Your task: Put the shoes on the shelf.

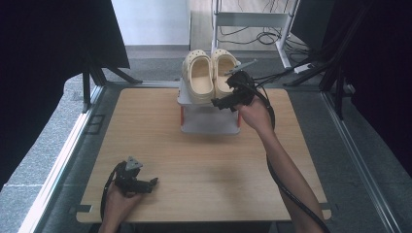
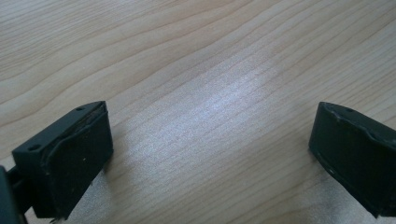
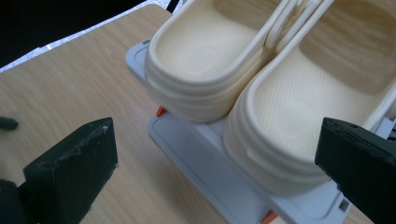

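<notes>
A pair of cream clogs point(image 1: 210, 74) stands side by side on top of a small white rack point(image 1: 210, 120) at the far middle of the wooden desk point(image 1: 194, 160), heels toward the person. In the right gripper view the two heels point(image 3: 243, 98) touch each other and overhang the rack's upper shelf point(image 3: 205, 154), with orange fittings showing at the rack's edge beneath.

The right claw point(image 1: 232, 94) hangs just beside the heel of the right-hand clog, at the rack's near right corner, held by a hand whose forearm reaches across the desk. Its jaws are spread wide with nothing between the pads; in its own view they frame the heels without touching them.

The left claw point(image 1: 138, 182) lies low on the desk at the near left, well apart from the rack, gripped by the other hand. Its jaws are also spread wide, with bare wood grain between them in the left gripper view.
</notes>
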A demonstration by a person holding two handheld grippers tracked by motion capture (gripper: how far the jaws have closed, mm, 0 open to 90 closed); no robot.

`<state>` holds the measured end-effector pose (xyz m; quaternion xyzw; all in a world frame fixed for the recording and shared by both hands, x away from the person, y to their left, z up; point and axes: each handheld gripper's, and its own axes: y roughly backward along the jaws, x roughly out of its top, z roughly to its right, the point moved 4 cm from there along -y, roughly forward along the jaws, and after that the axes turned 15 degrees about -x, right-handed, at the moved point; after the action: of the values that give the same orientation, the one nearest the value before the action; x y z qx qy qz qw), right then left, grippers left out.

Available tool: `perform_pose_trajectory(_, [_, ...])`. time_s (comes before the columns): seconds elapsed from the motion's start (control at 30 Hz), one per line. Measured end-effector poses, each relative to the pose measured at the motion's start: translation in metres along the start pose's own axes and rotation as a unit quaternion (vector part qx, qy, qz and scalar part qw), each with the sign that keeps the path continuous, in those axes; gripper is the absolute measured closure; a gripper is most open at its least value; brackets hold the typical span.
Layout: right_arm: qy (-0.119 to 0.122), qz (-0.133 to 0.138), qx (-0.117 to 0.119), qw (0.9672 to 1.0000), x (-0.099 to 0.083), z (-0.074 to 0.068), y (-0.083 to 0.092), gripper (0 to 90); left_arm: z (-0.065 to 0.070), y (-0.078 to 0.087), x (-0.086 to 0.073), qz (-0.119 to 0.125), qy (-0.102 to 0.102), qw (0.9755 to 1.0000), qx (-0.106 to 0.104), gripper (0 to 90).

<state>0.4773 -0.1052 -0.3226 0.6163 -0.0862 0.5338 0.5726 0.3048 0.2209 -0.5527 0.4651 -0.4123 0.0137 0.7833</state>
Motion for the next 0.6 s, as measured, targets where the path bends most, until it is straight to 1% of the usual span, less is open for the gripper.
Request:
perform_pose_trajectory(0.27, [0.010, 0.006, 0.008, 0.9999, -0.023, -0.003, 0.018, 0.0, 0.000, 0.000, 0.000, 0.001, 0.000, 1.0000, 0.001, 0.0])
perform_pose_trajectory(0.5, [0.007, -0.005, 0.015, 0.9999, -0.047, -0.001, 0.030, 0.0, 0.000, 0.000, 0.000, 0.001, 0.000, 1.0000, 0.001, 0.0])
perform_pose_trajectory(0.53, [0.007, -0.005, 0.015, 0.9999, -0.047, -0.001, 0.030, 0.0, 0.000, 0.000, 0.000, 0.001, 0.000, 1.0000, 0.001, 0.0])
perform_pose_trajectory(0.6, [0.004, -0.005, 0.017, 0.9998, -0.057, 0.001, 0.035, 0.0, 0.000, 0.000, 0.000, 0.001, 0.000, 1.0000, 0.001, 0.0])
